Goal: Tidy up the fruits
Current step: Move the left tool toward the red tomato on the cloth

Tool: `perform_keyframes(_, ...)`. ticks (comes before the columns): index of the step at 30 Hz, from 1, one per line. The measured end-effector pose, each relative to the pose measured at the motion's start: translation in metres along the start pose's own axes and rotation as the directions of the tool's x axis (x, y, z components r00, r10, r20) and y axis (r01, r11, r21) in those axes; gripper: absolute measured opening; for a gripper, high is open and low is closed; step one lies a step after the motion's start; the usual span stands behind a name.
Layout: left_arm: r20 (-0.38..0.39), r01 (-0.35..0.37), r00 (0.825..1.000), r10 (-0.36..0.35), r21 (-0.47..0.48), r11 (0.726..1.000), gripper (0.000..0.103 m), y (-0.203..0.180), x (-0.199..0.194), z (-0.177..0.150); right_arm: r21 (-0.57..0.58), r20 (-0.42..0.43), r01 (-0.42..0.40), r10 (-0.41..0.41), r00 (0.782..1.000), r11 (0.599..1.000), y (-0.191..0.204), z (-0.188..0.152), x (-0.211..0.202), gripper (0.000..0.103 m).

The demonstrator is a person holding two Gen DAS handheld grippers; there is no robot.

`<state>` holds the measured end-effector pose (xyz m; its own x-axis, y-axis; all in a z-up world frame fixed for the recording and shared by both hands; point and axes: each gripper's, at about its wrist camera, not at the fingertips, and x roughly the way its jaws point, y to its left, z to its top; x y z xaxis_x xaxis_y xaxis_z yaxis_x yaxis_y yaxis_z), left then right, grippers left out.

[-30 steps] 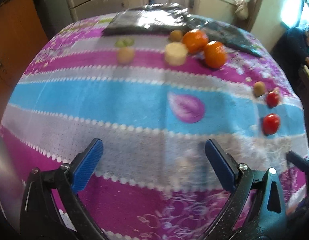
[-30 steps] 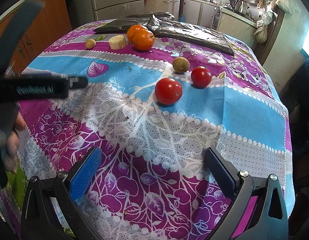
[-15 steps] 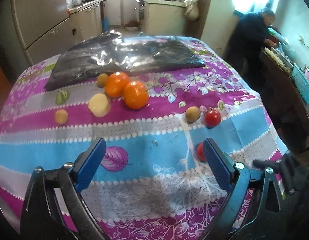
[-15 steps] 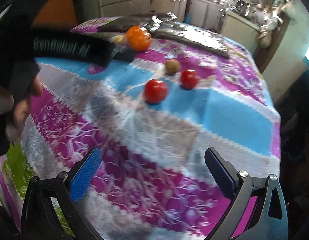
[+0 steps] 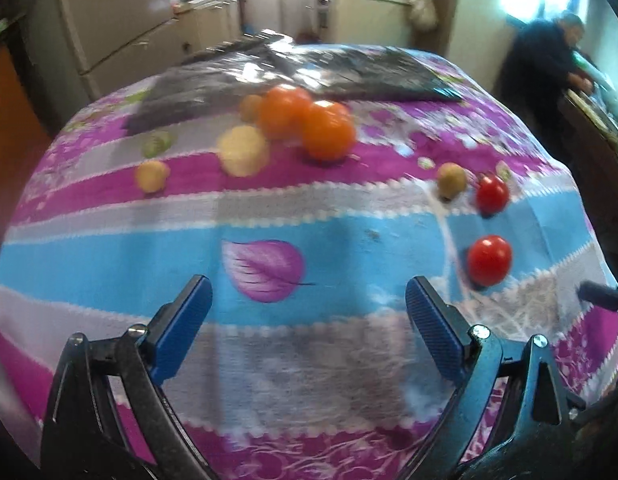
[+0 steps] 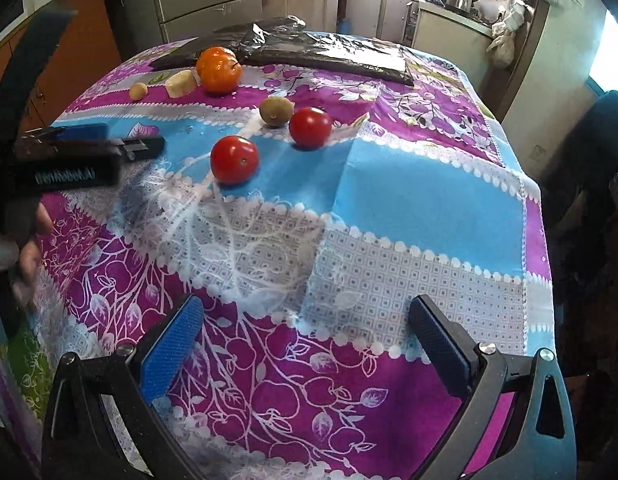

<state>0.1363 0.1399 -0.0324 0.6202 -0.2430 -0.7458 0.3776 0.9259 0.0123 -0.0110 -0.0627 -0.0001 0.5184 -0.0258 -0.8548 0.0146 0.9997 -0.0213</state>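
Ahead of the empty, wide-open right gripper (image 6: pixel 305 344), the near tomato (image 6: pixel 233 159) is lying forward-left, while the left gripper (image 5: pixel 307 320), likewise open, is hovering nearer it.

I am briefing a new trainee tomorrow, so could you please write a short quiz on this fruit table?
1. True or false: the left gripper holds a tomato.
2. How many red tomatoes lie on the tablecloth?
3. Which fruit lies beside the far tomato? A) orange B) kiwi C) banana piece

Key:
1. False. Its jaws stand wide apart over bare cloth, as do those of the right gripper.
2. Two: the far one and the near tomato.
3. B, the kiwi. The orange and banana piece lie further back.
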Motion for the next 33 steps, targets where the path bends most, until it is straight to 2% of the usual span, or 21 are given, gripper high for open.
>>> perform_keyframes(3, 0.036, -0.074, 0.996, 0.077, -0.081, 0.994, 0.098, 0.02, -0.018, 0.008, 0.001, 0.009, -0.002, 0.002, 1.0, 1.0, 0.0, -0.001, 0.0, 0.103)
perform_keyframes(7, 0.06, -0.179, 0.98, 0.191, -0.171, 0.969, 0.098, 0.049, -0.039, 0.018, 0.001, 0.019, -0.001, 0.001, 1.0, 1.0, 0.0, -0.004, -0.001, 0.103)
perform_keyframes(12, 0.089, -0.214, 0.965, 0.247, -0.28, 0.936, 0.098, 0.076, -0.058, 0.032, 0.001, 0.022, 0.003, -0.003, 1.0, 1.0, 0.001, -0.007, -0.005, 0.103)
perform_keyframes(17, 0.1, -0.234, 0.956, 0.276, -0.308, 0.922, 0.098, 0.08, -0.058, 0.041, 0.0, 0.023, 0.003, -0.003, 1.0, 1.0, 0.001, -0.007, -0.006, 0.103)
perform_keyframes(22, 0.101, -0.231, 0.957, 0.273, -0.305, 0.924, 0.098, 0.08, -0.057, 0.04, 0.0, 0.023, 0.002, -0.002, 1.0, 1.0, 0.001, -0.006, -0.005, 0.103)
perform_keyframes(27, 0.089, -0.212, 0.965, 0.245, -0.28, 0.936, 0.098, 0.075, -0.052, 0.041, 0.002, 0.023, 0.003, -0.003, 1.0, 1.0, 0.001, -0.006, -0.006, 0.103)
perform_keyframes(33, 0.036, -0.123, 0.991, 0.132, -0.188, 0.974, 0.098, 0.047, -0.034, 0.038, 0.002, 0.024, 0.004, -0.004, 1.0, 1.0, 0.001, -0.006, -0.005, 0.103)
